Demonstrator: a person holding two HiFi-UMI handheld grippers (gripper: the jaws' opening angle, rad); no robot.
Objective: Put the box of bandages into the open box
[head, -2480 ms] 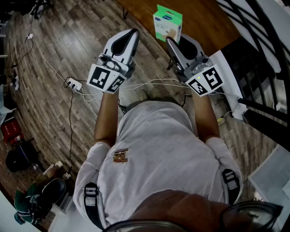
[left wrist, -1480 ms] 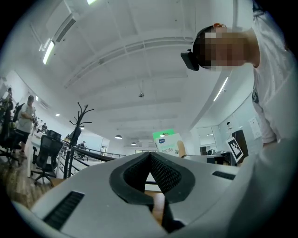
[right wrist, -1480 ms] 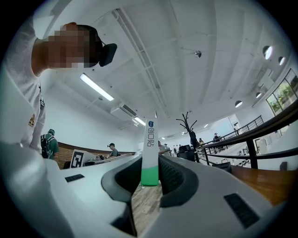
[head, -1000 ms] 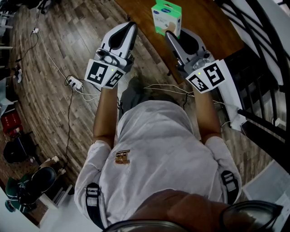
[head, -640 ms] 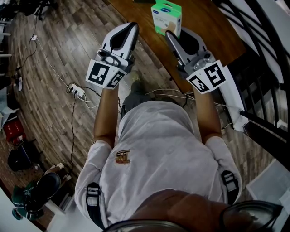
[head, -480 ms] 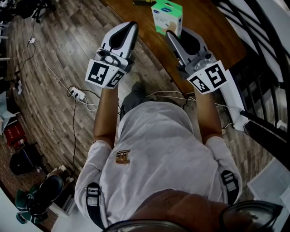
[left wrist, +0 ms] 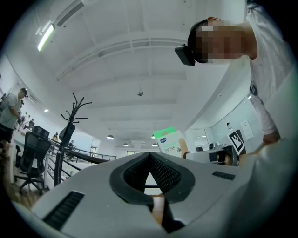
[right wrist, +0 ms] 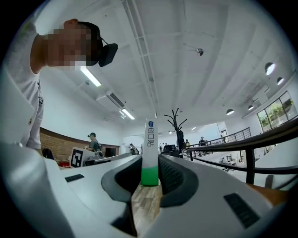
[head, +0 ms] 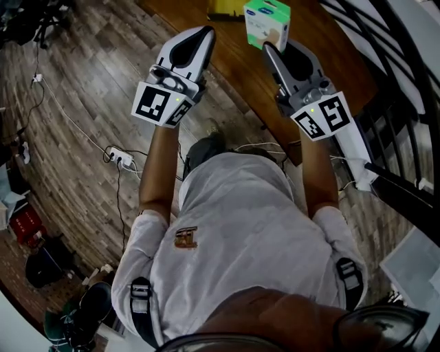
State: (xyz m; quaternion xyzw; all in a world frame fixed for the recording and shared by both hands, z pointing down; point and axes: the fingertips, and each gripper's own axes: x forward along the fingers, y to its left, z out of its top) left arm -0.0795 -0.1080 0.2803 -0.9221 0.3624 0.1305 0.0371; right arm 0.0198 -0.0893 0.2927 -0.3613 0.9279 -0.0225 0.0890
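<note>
The box of bandages point(head: 267, 23), white with a green top, is held over the brown table point(head: 323, 48) by my right gripper point(head: 271, 48), which is shut on its near edge. In the right gripper view the box point(right wrist: 150, 148) stands edge-on between the two pads of the right gripper point(right wrist: 150, 163). My left gripper point(head: 205, 31) hovers to the left of it over the table's edge, shut and holding nothing. In the left gripper view the left gripper point(left wrist: 150, 157) has its jaws together, and the box point(left wrist: 170, 142) shows beyond them to the right.
A yellow-green thing point(head: 225, 8) lies on the table at the top edge, cut off by the frame. Cables and a power strip point(head: 115, 157) lie on the wooden floor at the left. A black railing point(head: 405, 48) and a white board point(head: 357, 144) stand at the right.
Both grippers and the held box have moved forward over the table. The yellow-green thing has come into view at the top edge. The right grip on the box is unchanged.
</note>
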